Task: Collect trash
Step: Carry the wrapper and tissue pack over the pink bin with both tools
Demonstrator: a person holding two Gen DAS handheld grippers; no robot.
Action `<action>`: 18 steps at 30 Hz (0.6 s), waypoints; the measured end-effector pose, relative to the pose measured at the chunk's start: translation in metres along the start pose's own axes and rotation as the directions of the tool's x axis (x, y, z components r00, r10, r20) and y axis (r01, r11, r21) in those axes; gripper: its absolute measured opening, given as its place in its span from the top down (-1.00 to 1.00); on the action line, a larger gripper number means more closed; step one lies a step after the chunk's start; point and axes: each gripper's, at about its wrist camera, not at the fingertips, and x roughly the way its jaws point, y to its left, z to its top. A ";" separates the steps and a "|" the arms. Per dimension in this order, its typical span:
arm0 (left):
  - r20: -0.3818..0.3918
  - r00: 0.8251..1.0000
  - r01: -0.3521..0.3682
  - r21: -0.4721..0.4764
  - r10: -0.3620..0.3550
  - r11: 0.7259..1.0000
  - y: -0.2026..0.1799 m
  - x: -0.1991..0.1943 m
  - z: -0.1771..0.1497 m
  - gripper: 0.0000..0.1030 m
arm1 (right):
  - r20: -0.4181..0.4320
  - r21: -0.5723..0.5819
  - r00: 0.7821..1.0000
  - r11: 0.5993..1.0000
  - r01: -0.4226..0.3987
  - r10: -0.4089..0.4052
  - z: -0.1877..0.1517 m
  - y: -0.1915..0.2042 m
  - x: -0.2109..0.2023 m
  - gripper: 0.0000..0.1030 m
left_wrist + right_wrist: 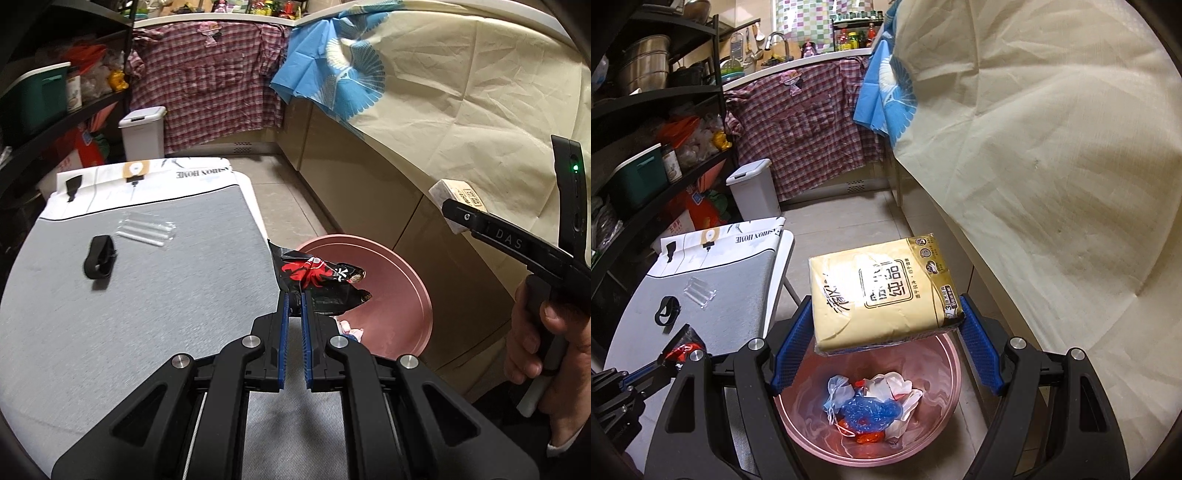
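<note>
Left wrist view: left gripper [294, 306] has its blue pads nearly together, pinching the near corner of a black-and-red snack wrapper [325, 280]. The wrapper extends forward and to the right from the fingertips, hanging past the edge of the grey table [129, 295] and over the near rim of the pink basin [399, 280] on the floor. The basin lies ahead and right of this gripper. The other tool is visible at the right edge with a pale pack at its tip.

Right wrist view: right gripper [886, 332] stands wide, its pads bearing on the two short ends of a yellow tissue pack [882, 288]; the pack's long axis runs across the jaws. The basin [945, 373], already holding crumpled trash [871, 406], sits directly below the pack. Judged from this, the right hand is nearer to a release point; the left must carry its wrapper further rightward.
</note>
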 end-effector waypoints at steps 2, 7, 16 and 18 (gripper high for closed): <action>-0.006 1.000 0.009 0.009 -0.009 1.000 -0.004 0.009 0.003 0.87 | -0.007 0.009 1.000 1.000 0.002 -0.002 0.000 -0.002 0.004 -0.46; -0.020 0.999 0.028 0.024 -0.027 0.999 -0.014 0.029 0.007 0.87 | -0.026 0.014 1.000 1.000 0.003 -0.002 -0.002 -0.005 0.015 -0.46; -0.051 0.997 0.056 0.046 -0.054 0.997 -0.031 0.059 0.011 0.87 | -0.045 0.036 0.999 0.999 0.006 -0.005 -0.003 -0.008 0.028 -0.46; -0.053 0.997 0.058 0.043 -0.056 0.997 -0.031 0.063 0.011 0.87 | -0.047 0.033 0.999 0.999 0.006 -0.005 -0.003 -0.008 0.030 -0.46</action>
